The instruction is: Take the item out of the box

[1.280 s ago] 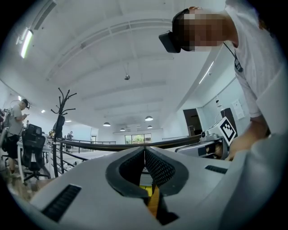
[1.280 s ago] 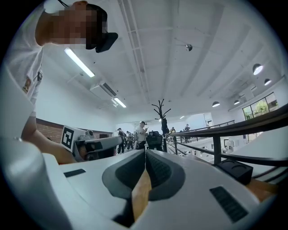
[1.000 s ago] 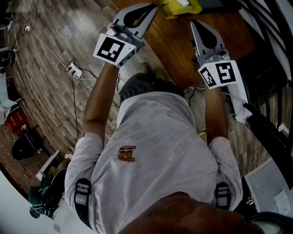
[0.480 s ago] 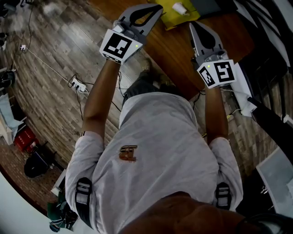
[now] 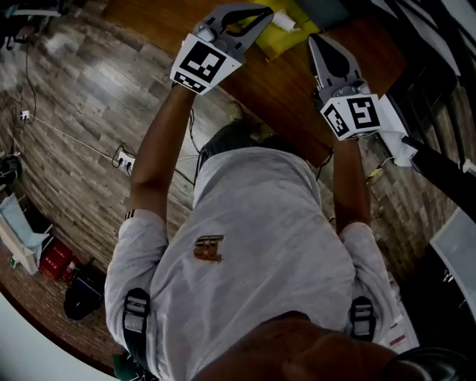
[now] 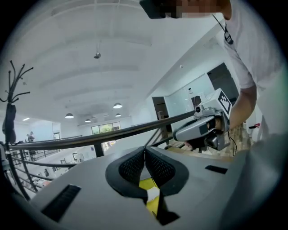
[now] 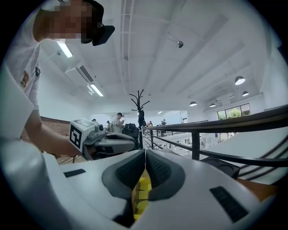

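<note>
Yellow box (image 5: 294, 36) lies at the top middle on the brown surface (image 5: 282, 85). Its top is cut off. A blurry white thing (image 5: 281, 21) shows on it. The left tool (image 5: 260, 13) and right tool (image 5: 314, 41) are closed and hold nothing.

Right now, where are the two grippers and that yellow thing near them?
left gripper (image 5: 262, 13): head view, tips of its shut jaws.
right gripper (image 5: 315, 39): head view, tips of its shut jaws.
yellow thing (image 5: 284, 41): head view, its bare lower part.

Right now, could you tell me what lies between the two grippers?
Only bare tabletop lies between the left gripper and right gripper, in the head view.
</note>
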Tool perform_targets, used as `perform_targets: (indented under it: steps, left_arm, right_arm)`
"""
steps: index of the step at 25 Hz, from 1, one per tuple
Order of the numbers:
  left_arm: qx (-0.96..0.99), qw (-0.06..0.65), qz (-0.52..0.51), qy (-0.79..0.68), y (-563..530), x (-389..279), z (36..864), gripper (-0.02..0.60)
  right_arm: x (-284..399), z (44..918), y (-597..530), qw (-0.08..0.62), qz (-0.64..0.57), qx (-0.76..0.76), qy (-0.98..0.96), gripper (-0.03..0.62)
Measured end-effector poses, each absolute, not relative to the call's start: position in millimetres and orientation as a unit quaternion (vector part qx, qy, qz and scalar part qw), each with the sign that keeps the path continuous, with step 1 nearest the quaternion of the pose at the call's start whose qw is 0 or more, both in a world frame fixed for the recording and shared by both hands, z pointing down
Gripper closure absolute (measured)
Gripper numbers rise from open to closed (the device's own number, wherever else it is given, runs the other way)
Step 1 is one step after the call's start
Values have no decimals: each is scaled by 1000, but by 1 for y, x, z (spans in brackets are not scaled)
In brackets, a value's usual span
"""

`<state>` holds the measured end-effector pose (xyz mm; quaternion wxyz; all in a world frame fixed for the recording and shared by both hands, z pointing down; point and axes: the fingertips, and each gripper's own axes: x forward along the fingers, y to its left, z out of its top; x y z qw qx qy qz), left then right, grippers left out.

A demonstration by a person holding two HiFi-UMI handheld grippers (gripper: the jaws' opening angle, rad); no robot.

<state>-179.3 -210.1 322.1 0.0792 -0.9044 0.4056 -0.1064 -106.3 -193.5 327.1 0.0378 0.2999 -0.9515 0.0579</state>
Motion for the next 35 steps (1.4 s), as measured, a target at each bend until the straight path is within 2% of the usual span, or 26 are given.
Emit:
perform_targets:
  steps: [12,16,24,35]
  left_arm:
    - [-935,90,-242,242,-242,-175,383,555]
    - [-937,94,-272,200,-251,-169,397,489]
    - [-919,114,-361,113,-274,-152,440,413]
    - [-887,124,-444,28,-304,-130,495,368]
  right_arm:
    - [-131,350,-221,63,72,365,-926,562]
    - [-128,356,-232,68,77,379,-919,562]
    - [-118,369,-259,76,91,389,-914,562]
    - [-103,400,-285,92,113,392,-908,562]
